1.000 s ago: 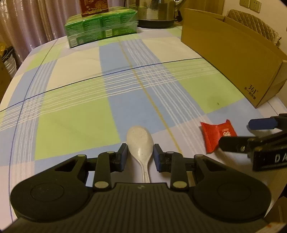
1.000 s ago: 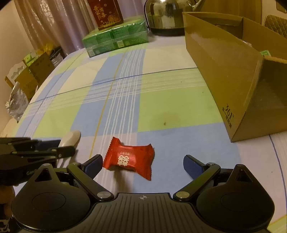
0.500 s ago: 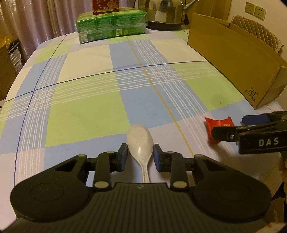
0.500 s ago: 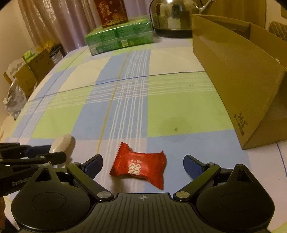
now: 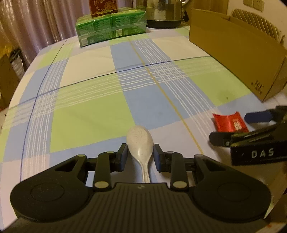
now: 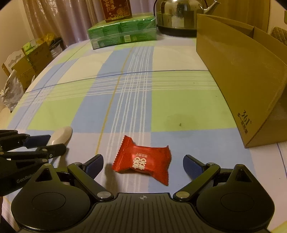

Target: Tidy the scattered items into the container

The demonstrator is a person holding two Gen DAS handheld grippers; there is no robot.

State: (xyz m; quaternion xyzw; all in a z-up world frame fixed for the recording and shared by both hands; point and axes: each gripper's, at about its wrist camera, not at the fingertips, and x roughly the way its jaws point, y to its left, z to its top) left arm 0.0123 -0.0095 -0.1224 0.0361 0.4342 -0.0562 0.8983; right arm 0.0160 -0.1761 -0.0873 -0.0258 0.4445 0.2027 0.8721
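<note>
A speckled white spoon lies between the fingers of my left gripper, which is shut on it, bowl pointing away. The spoon's bowl also shows in the right wrist view, with the left gripper around it. A red candy packet lies on the checked tablecloth between the wide-open fingers of my right gripper. In the left wrist view the candy sits at the right with the right gripper around it. The open cardboard box stands at the right.
A green shrink-wrapped pack with a red box on top and a steel kettle stand at the table's far end. Cartons and bags sit off the left edge. The table's near edge is just below both grippers.
The left gripper has tilted up and drawn back slightly with the spoon held. The right gripper has moved forward, so the candy now sits between its open fingers.
</note>
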